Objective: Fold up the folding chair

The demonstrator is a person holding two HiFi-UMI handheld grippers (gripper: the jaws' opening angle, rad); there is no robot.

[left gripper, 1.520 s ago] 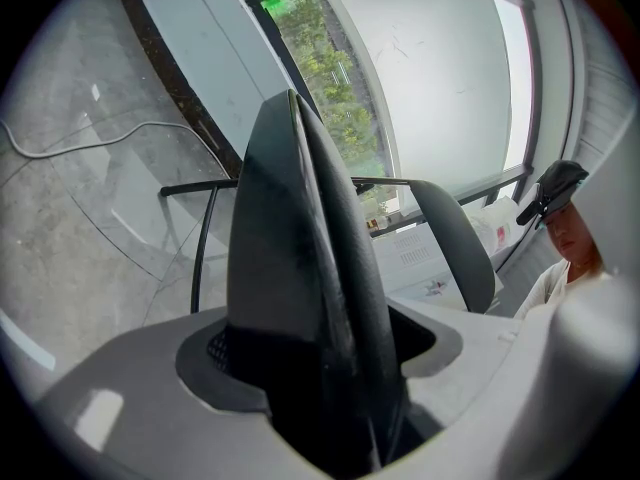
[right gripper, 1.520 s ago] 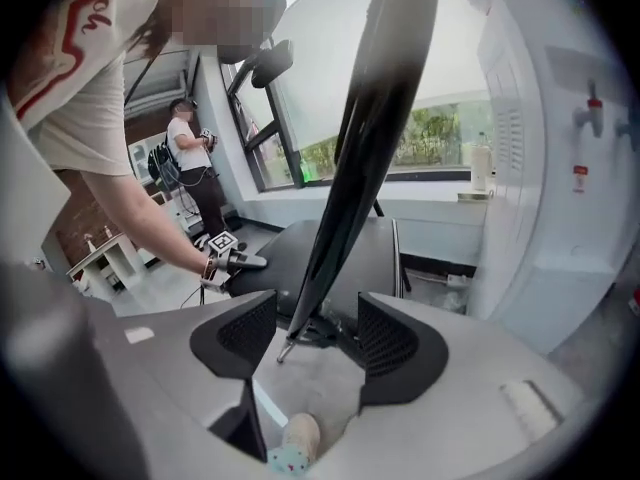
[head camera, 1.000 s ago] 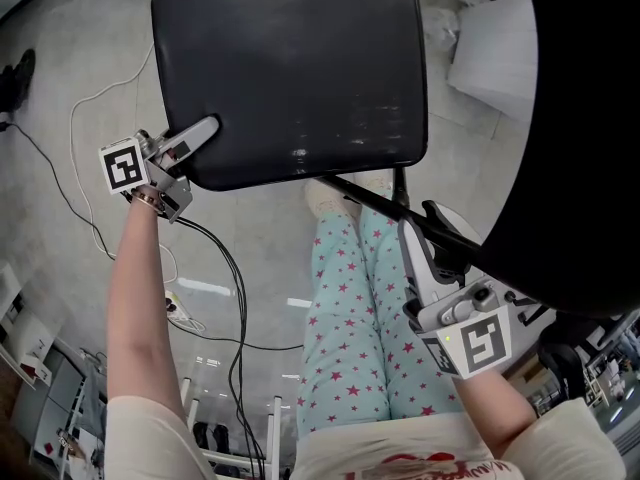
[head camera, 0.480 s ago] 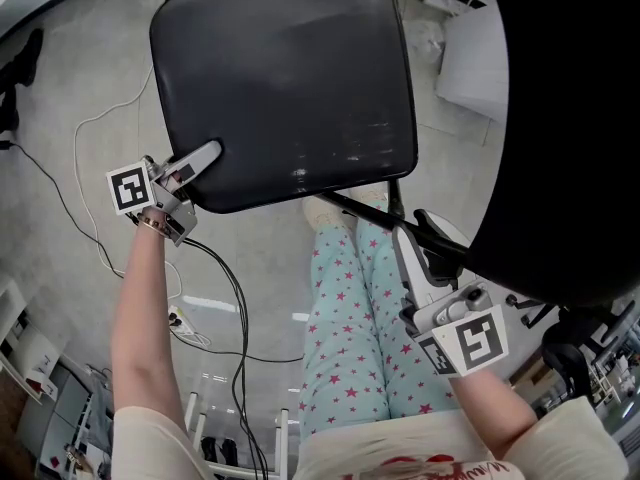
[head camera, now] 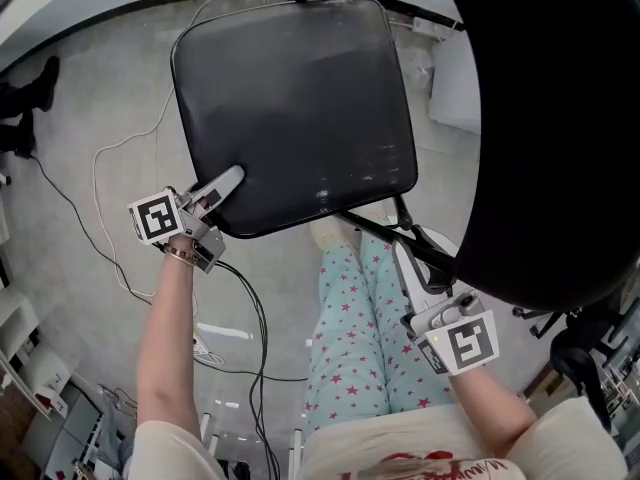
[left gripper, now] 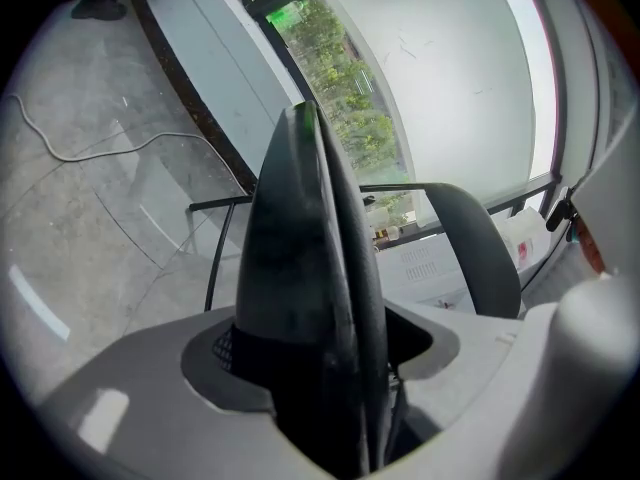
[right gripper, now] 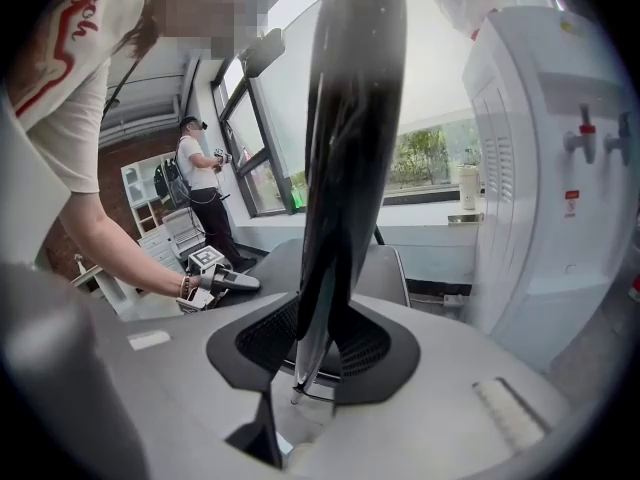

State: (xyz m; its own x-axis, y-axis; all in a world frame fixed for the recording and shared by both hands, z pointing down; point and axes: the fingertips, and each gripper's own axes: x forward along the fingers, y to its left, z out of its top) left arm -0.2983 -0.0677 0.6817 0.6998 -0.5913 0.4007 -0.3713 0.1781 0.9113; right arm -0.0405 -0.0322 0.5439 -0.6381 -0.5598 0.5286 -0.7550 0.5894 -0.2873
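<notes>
The folding chair stands in front of me, its black padded seat (head camera: 300, 98) seen from above. My left gripper (head camera: 232, 178) is shut on the seat's front left edge, one finger lying on top of the pad. The right gripper view shows the same grip (right gripper: 245, 282) on the seat (right gripper: 385, 268). The black backrest (head camera: 560, 138) fills the right of the head view. Below it runs the black frame tube (head camera: 370, 218). My right gripper (head camera: 420, 258) is shut on that tube, which rises glossy between its jaws (right gripper: 350, 168). Those jaws have just been closing.
My legs in star-print trousers (head camera: 350, 348) are right under the seat's front edge. Cables (head camera: 120, 158) trail over the grey floor at left. A white water dispenser (right gripper: 540, 168) stands at right, and another person (right gripper: 200, 188) stands far back by the window.
The left gripper has risen while keeping its hold on the same seat corner. The seat's far edge and rear legs have come into the head view. The right gripper has hardly moved.
</notes>
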